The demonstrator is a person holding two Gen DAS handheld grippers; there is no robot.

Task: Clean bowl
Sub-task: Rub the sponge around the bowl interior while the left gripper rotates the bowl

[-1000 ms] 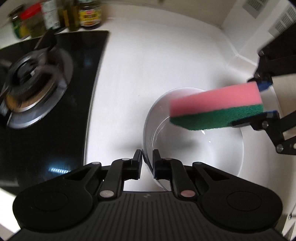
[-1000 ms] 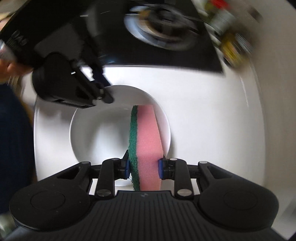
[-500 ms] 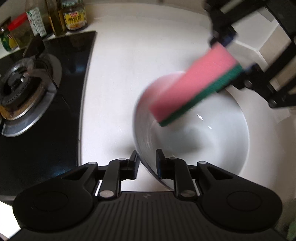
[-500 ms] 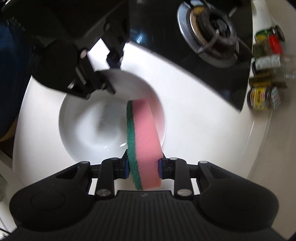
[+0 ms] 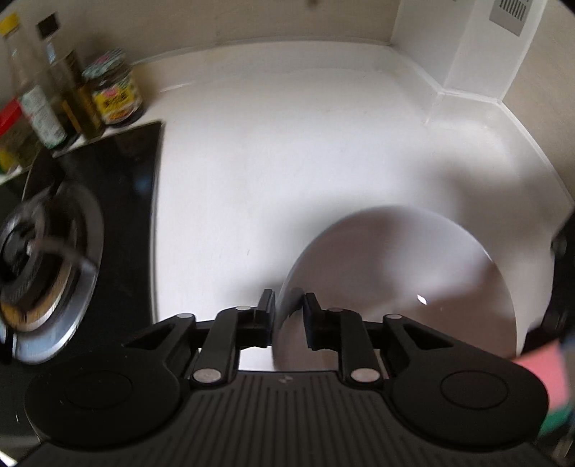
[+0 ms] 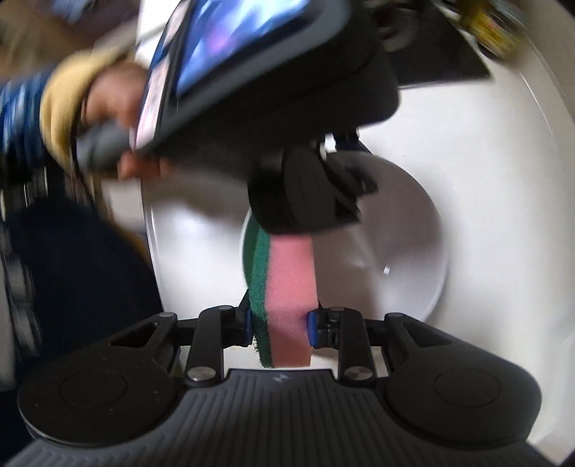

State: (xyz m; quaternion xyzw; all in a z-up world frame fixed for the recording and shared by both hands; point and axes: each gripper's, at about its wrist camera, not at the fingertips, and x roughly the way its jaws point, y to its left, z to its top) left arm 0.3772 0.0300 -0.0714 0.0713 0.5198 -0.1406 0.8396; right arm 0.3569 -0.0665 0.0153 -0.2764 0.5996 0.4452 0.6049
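You have a white countertop (image 5: 323, 151), running back to a raised white edge along the wall. On it: a white bowl (image 5: 424, 258) near the front right; a black glass hob (image 5: 118, 201) with a steel-ringed gas burner (image 5: 43, 266) at left; behind the hob, a cluster of jars and bottles (image 5: 72, 97).

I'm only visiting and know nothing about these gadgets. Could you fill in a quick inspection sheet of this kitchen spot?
Surface: white countertop, bare around the bowl.
Job's things: white bowl on the counter; pink-and-green sponge.
Clutter: jars and bottles in the corner behind the gas burner.
Grippers: left gripper opening, bowl rim between its jaws; right gripper shut on the sponge.
Cables: nothing seen.
Surroundings: beige wall; a person's hand holding the left gripper.
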